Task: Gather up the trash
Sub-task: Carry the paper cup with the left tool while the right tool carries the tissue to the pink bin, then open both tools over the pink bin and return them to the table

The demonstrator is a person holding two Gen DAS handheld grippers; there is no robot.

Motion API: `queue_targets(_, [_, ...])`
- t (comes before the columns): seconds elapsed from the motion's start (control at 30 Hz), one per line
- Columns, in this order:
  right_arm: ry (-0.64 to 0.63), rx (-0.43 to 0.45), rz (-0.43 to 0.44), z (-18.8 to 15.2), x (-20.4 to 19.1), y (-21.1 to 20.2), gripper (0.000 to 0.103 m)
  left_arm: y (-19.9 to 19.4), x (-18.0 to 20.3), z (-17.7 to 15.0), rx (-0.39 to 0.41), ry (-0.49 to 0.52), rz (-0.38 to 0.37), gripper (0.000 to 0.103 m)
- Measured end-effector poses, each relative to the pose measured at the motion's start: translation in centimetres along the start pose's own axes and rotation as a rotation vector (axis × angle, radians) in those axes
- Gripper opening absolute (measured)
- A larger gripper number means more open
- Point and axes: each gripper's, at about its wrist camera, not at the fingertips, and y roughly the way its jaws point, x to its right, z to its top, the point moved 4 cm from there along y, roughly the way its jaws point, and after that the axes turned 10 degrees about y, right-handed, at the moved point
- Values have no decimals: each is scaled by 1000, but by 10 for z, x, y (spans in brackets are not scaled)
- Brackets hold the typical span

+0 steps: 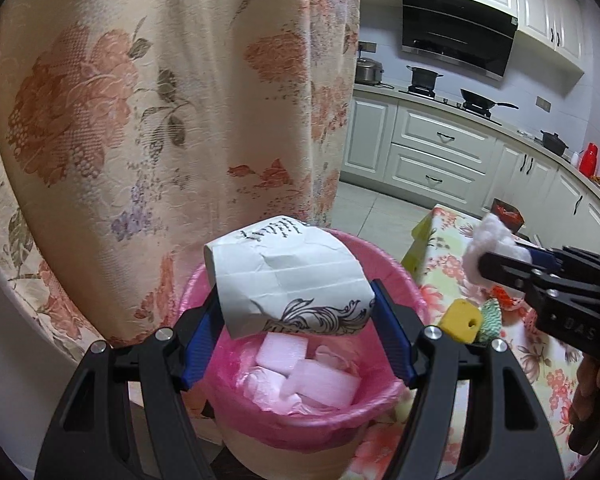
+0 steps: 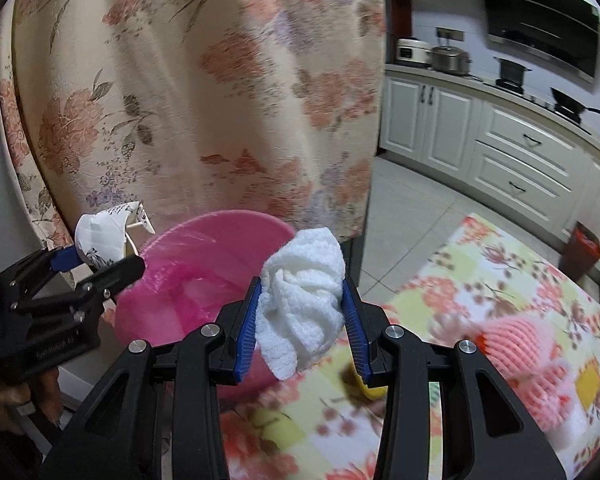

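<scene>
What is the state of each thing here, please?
Left claw: shut on the paper.
Paper: crumpled, held over the bin.
Right claw: shut on the white cloth.
White cloth: bunched up, held near the bin.
Bin: open, pink liner, white pieces inside.
Yellow sponge: lying on the table.

Both views are evenly and softly lit, with no hard shadows. Fisheye bending curves the cabinets and blackens the corners. The right wrist view smears with motion blur (worst on the tablecloth).
</scene>
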Motion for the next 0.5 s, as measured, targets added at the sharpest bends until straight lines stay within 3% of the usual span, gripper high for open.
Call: queue_targets(0.5, [-37,-78,89,10,-35,47,39,7,-17,0,-10,-12,13,69])
